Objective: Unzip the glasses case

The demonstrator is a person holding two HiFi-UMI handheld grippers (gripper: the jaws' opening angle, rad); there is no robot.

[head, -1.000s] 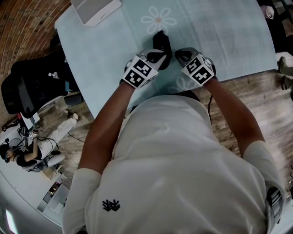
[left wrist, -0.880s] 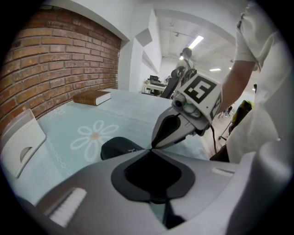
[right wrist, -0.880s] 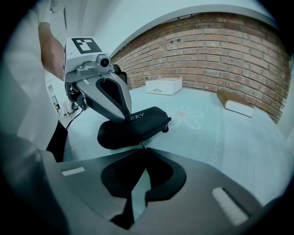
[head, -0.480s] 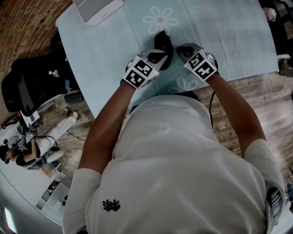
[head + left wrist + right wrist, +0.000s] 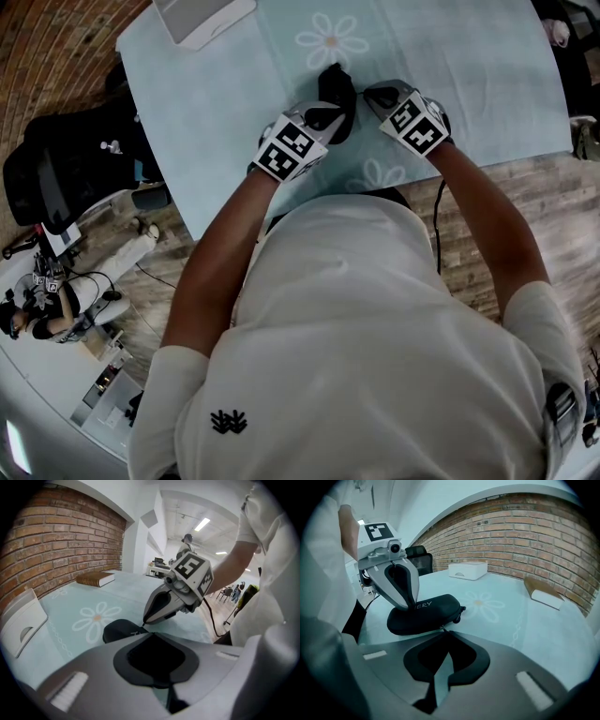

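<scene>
The black glasses case [image 5: 335,94] lies on the pale blue flowered cloth [image 5: 225,103], near the table's front edge. My left gripper [image 5: 322,119] is shut at the case's near end and holds it down; in the right gripper view its fingers [image 5: 401,585] stand on the case [image 5: 426,613]. My right gripper [image 5: 377,94] sits at the case's right side, jaws shut, with the small zip pull [image 5: 442,628] pinched at the tips. In the left gripper view the right gripper [image 5: 145,620] touches the case [image 5: 119,629] beside my shut left gripper [image 5: 151,633]. The zip line itself is hidden.
A white box [image 5: 200,19] stands at the table's far left corner. A closed book [image 5: 96,579] lies further back on the cloth. A black office chair [image 5: 66,169] stands on the wooden floor to the left. A brick wall runs behind the table.
My right gripper has moved away from me along the case's right side, still shut. The left gripper and the case have stayed in place.
</scene>
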